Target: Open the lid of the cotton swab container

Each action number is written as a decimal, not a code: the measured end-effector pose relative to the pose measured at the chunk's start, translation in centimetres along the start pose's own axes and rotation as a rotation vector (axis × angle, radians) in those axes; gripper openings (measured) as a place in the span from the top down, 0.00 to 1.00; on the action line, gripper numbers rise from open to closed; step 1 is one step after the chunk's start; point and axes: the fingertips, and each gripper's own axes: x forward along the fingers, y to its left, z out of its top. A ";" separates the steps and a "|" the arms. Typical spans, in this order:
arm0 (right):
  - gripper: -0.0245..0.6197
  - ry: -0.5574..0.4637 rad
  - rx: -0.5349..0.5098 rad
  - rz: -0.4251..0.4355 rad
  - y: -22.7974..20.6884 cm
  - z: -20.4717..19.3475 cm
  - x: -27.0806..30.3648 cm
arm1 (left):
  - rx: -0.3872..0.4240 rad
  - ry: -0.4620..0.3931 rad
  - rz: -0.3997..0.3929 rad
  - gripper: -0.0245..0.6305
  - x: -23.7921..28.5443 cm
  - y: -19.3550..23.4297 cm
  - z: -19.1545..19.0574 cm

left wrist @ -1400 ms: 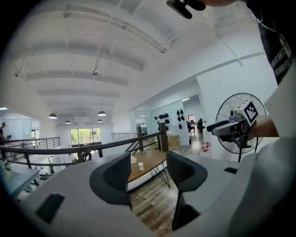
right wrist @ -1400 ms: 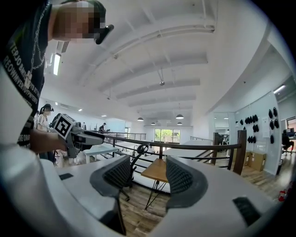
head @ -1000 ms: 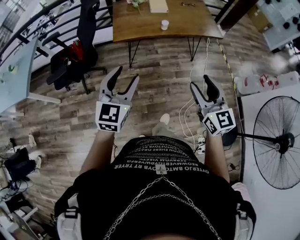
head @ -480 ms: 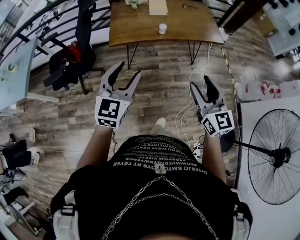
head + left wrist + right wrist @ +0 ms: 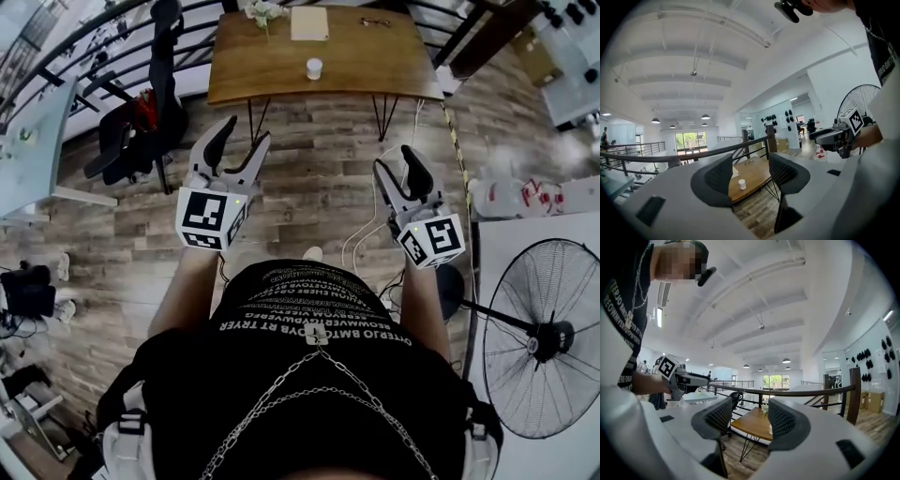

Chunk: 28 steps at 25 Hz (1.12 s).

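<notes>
Step closer to the wooden worktop (image 5: 366,56) well ahead, bearing a small white container (image 5: 314,67), likely the cotton swabs', with left tongs (image 5: 246,131) and right tongs (image 5: 395,159) wide open, empty, ready to steady body and lift lid.

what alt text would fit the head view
Seen from above, a person holds the left tool and right tool, both open and empty, over a wood floor. Ahead, a wooden table bears a small white container; a fan stands at right.
</notes>
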 end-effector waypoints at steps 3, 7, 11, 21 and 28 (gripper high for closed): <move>0.61 0.002 0.003 0.017 -1.3 -0.4 0.3 | 0.007 0.006 0.031 0.59 0.6 0.4 0.0; 0.60 0.014 0.003 0.039 -2.4 -0.8 0.7 | -0.006 0.027 0.066 0.59 0.7 0.9 -0.6; 0.61 0.024 0.007 0.052 -2.5 -1.0 1.2 | -0.017 0.045 0.077 0.59 0.7 1.0 -1.3; 0.61 0.023 0.007 0.041 -2.9 -1.9 2.0 | -0.006 0.041 0.047 0.59 2.3 0.8 -1.7; 0.61 0.039 0.008 0.049 -3.4 -2.4 3.8 | -0.008 0.031 0.034 0.59 3.6 0.7 -2.0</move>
